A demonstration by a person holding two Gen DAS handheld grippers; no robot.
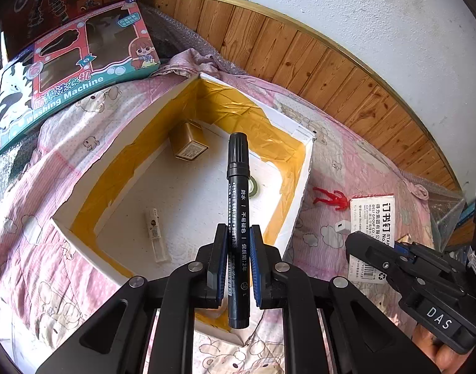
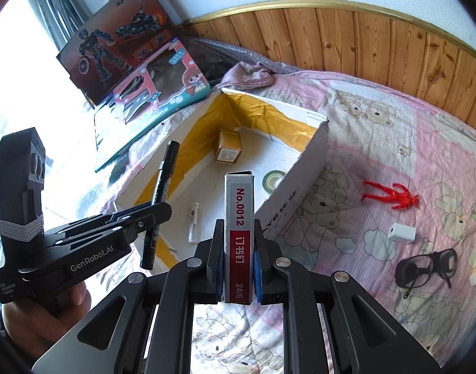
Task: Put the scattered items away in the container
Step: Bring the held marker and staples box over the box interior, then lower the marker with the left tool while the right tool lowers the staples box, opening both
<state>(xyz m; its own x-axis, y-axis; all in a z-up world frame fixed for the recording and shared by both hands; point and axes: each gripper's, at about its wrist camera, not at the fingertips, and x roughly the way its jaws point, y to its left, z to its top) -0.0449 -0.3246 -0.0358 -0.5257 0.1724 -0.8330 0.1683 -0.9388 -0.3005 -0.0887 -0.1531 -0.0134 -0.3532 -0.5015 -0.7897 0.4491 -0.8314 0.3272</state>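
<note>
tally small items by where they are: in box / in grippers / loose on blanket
In the box: 3 – gold carton, tape roll, clear vial
In grippers: 2 – black marker in left gripper, staples box in right gripper
Loose on blanket: 3 – red figure, white adapter, glasses
Total: 8

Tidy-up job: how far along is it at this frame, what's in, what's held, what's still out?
Partly done. The box already holds a gold carton, a tape roll and a small clear vial. In hand: the left gripper clamps a black marker over the box, and the right gripper holds a staples box. Left on the bedspread: a red figure, a white adapter and glasses.
</note>
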